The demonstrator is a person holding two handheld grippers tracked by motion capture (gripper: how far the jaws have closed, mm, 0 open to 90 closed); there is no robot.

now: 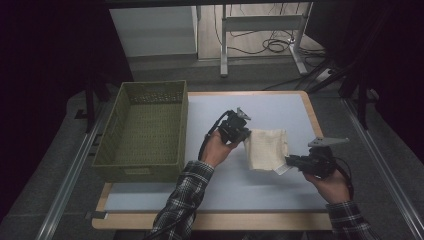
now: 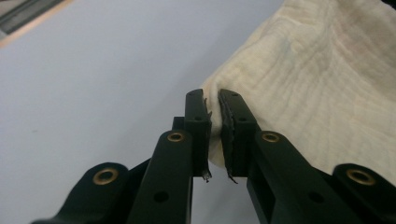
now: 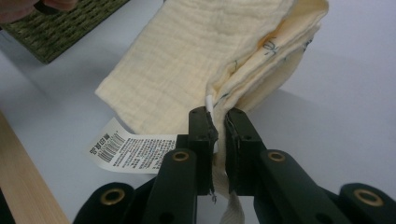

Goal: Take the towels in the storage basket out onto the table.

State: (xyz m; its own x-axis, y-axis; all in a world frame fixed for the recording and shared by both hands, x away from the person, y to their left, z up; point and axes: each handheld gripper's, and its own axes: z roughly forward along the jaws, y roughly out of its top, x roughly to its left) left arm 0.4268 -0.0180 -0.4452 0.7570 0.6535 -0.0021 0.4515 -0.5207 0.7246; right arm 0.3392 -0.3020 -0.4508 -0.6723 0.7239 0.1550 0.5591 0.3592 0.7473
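A folded cream cloth (image 1: 266, 148) hangs between the two grippers above the pale tabletop (image 1: 240, 190), just right of the green woven basket (image 1: 145, 132). The left gripper (image 2: 214, 116) has its fingers (image 2: 196, 126) closed on one corner of the cloth, the fabric pinched thin between them. The right gripper (image 3: 217, 135) has its fingers clamped on the opposite folded edge, beside a white label (image 3: 128, 151) with a barcode whose print is too small to read. From above, both sets of fingertips are hard to make out against the dark gripper bodies, and the cloth's underside is hidden.
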